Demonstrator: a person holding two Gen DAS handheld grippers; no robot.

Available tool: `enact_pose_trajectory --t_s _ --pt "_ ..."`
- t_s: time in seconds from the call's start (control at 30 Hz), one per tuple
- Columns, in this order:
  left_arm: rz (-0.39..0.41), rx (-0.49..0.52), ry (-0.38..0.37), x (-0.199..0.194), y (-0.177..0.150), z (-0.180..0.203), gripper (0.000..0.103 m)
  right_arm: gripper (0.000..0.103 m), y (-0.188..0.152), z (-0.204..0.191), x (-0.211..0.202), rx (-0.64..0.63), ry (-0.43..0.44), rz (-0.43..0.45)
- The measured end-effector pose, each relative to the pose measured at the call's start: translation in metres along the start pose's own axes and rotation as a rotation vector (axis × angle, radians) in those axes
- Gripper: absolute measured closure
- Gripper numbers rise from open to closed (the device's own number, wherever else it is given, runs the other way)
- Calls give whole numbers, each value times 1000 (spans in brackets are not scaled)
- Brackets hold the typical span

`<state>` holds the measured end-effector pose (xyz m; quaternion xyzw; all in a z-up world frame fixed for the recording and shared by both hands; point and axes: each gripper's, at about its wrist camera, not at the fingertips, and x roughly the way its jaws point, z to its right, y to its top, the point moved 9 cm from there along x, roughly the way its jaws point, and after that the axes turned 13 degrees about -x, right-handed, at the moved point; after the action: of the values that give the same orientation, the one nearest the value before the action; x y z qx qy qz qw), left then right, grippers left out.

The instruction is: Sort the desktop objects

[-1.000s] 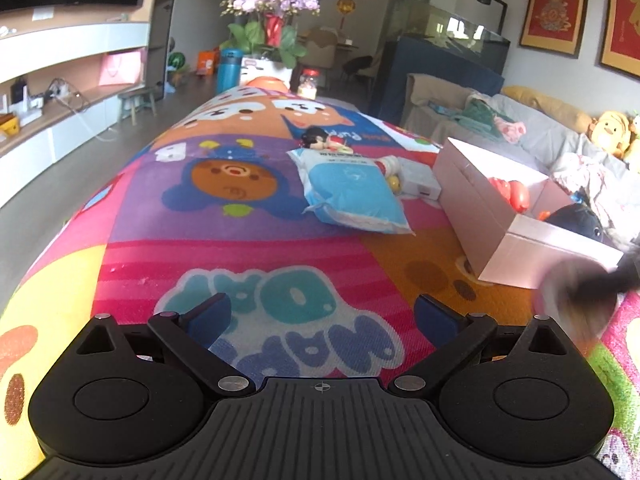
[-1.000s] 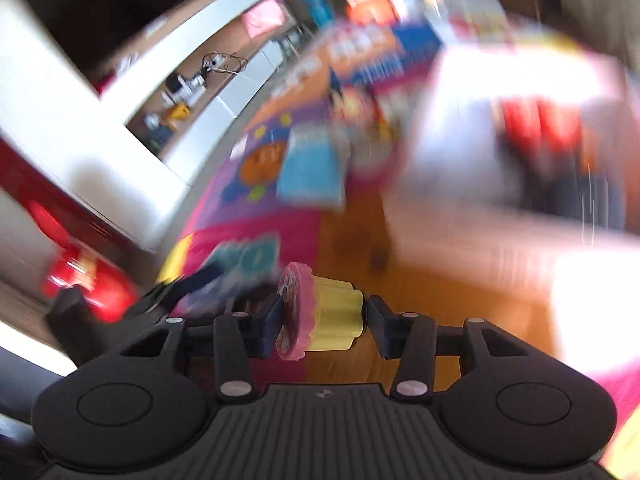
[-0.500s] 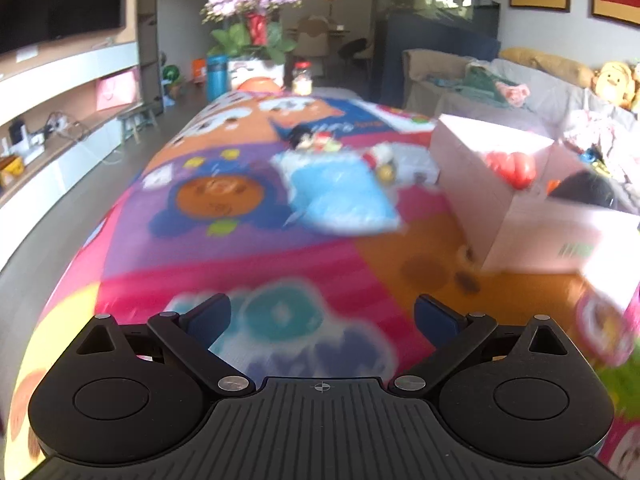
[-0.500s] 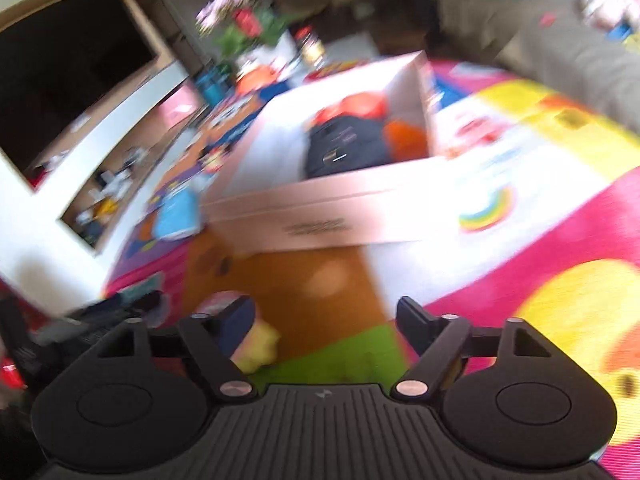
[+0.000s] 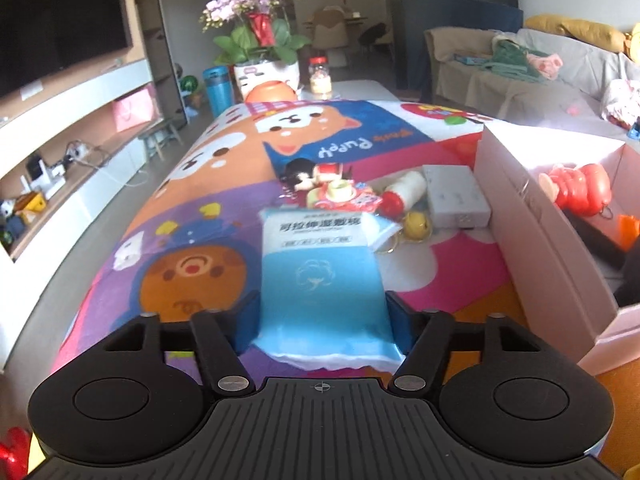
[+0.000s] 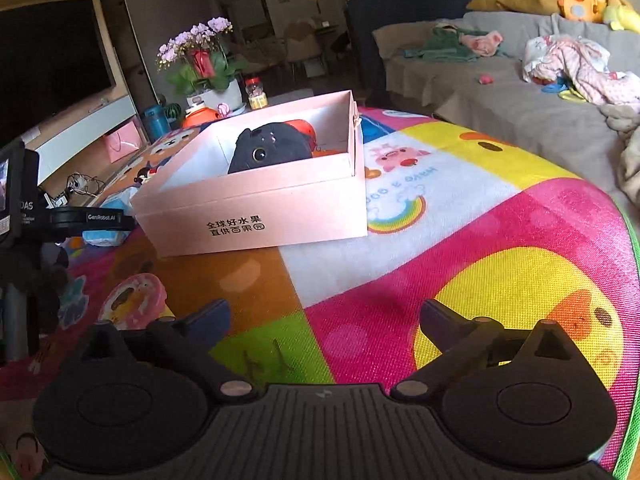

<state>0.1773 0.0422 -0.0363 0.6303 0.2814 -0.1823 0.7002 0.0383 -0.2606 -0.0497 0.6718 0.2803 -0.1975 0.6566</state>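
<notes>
A blue and white soft packet (image 5: 320, 264) lies on the colourful mat, its near end between the fingers of my left gripper (image 5: 324, 320). The jaws are closing and the pads touch both its sides. My right gripper (image 6: 324, 320) hovers low over the mat in front of the pink cardboard box (image 6: 256, 216), its jaws opening with nothing between them. A pink and yellow cupcake toy (image 6: 132, 310) lies on the mat just left of its left finger. The box wall (image 5: 552, 248) stands right of the packet.
The box holds a black plush (image 6: 272, 148) and a red toy (image 5: 580, 188). Beyond the packet lie small toys (image 5: 340, 188), a white case (image 5: 456, 196) and a yellow ball (image 5: 416, 224). A flower pot (image 5: 264, 40) stands at the far end, a sofa (image 6: 520, 100) to the right.
My left gripper moved forward over the mat to the blue packet and closed around its near end. My right gripper opened and the cupcake toy now lies on the mat to its left.
</notes>
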Motion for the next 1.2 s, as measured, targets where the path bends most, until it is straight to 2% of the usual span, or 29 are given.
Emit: enact_pose_trajectory --t_s 0.1,0.3,0.43,0.5,0.6,0.7,0.77,0.9,1.07,1.2 --pt "4 9 -12 -12 -9 -5 44 0 -1 -1 2 -6 -2 1" --pt "-54 53 -211 -83 -55 8 44 0 -4 -1 -2 -2 -4 3" --pt "-93 91 -311 -122 -86 16 43 0 -4 -2 -3 -8 -10 -1" --pt "-103 112 -333 -131 -96 19 39 0 -5 -3 -3 -15 -19 -5" --pt "-85 139 -309 -133 -102 15 25 0 -6 -5 -3 -28 -42 -13" --pt "-86 111 -253 -126 -101 3 22 0 -6 -2 -6 -18 -74 -7" --pt "-56 103 -200 -126 -95 -7 20 0 -4 -1 -13 -17 -83 28" --pt "10 102 -109 -130 -87 -33 11 0 2 -21 -26 -79 -12 62" --pt "-5 65 -103 -127 -86 -49 10 0 14 -78 -30 -294 75 82" --pt "-11 62 -148 -131 -87 -48 8 0 19 -115 -13 -443 78 70"
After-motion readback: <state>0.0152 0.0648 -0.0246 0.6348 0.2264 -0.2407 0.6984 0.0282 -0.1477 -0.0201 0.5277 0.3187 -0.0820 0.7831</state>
